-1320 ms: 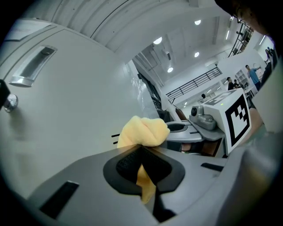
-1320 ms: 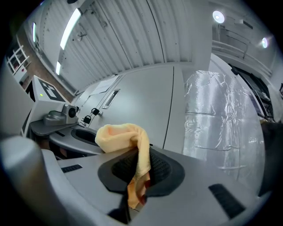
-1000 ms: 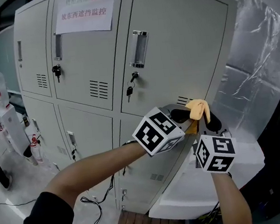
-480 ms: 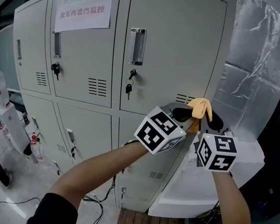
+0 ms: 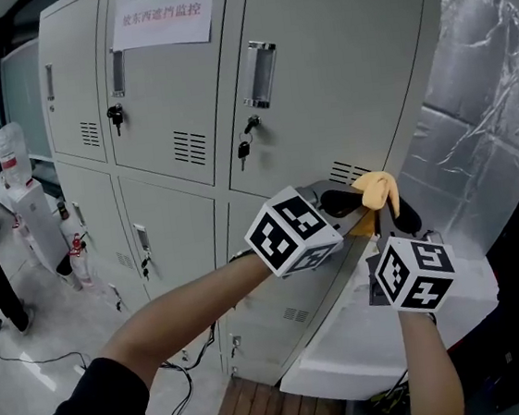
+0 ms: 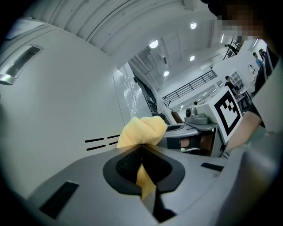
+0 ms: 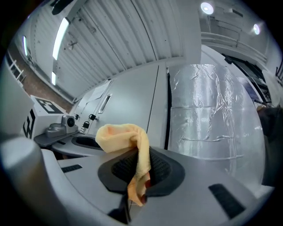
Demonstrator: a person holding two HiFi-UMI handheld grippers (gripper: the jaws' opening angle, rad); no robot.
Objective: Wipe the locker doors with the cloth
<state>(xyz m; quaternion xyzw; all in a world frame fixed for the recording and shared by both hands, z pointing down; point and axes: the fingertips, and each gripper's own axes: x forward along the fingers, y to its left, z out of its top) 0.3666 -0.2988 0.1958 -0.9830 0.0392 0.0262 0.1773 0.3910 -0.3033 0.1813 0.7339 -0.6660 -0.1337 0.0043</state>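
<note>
Soft yellow fabric cloth (image 5: 376, 189), smooth matt grey painted-metal locker doors (image 5: 347, 80), glossy chrome handle (image 5: 261, 73), white paper notice (image 5: 163, 13), crinkled shiny foil sheet (image 5: 483, 83) right of the doors

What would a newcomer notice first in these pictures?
The yellow cloth, pinched by both the left gripper and the right gripper in front of the right-hand door of the grey lockers. Next, the paper notice at the top and the crinkled silver sheet to the right.
</note>
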